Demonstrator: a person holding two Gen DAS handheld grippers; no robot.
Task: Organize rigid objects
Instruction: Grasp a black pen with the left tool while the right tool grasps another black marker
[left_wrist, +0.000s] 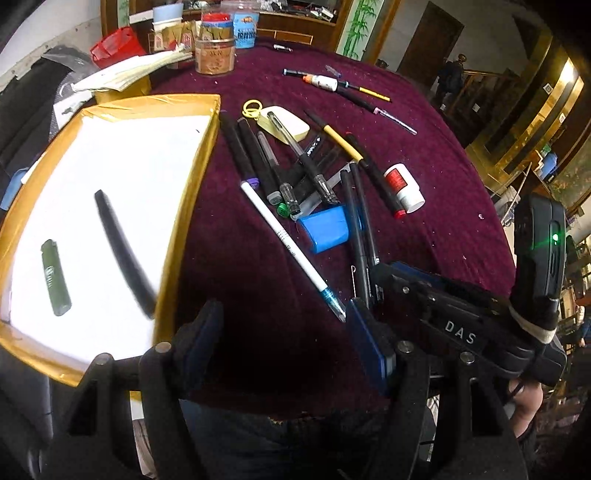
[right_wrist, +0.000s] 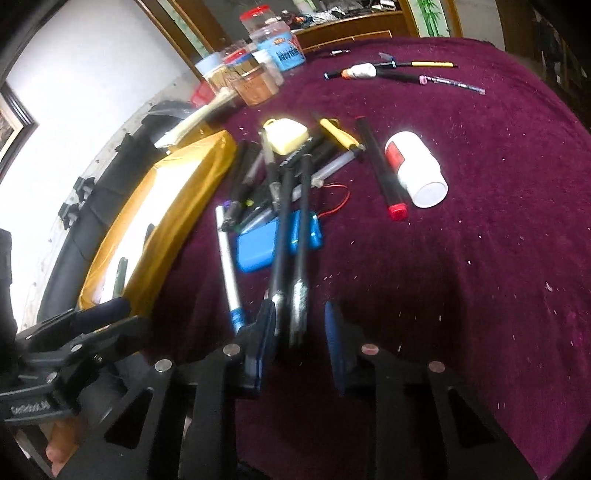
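Note:
A heap of pens lies on the maroon tablecloth (left_wrist: 258, 280). Two long black pens (right_wrist: 291, 236) stretch from the heap across a blue box (right_wrist: 258, 247) towards me, their near ends between the fingers of my right gripper (right_wrist: 299, 328). The left pad is right beside one pen, while the right pad stands clear of the other, so the jaws are open around them. My left gripper (left_wrist: 284, 343) hangs open and empty over bare cloth, just right of the gold box (left_wrist: 199, 155). That box holds a green lighter (left_wrist: 55, 277) and a black pen (left_wrist: 122, 254). A white pen (left_wrist: 291, 251) points at the left gripper.
A white bottle with a red label (right_wrist: 417, 170) lies right of the heap, beside a black marker with a red cap (right_wrist: 384, 173). More pens and a glue bottle (left_wrist: 325, 82) lie farther back. Jars (left_wrist: 216, 55) and papers stand at the far left.

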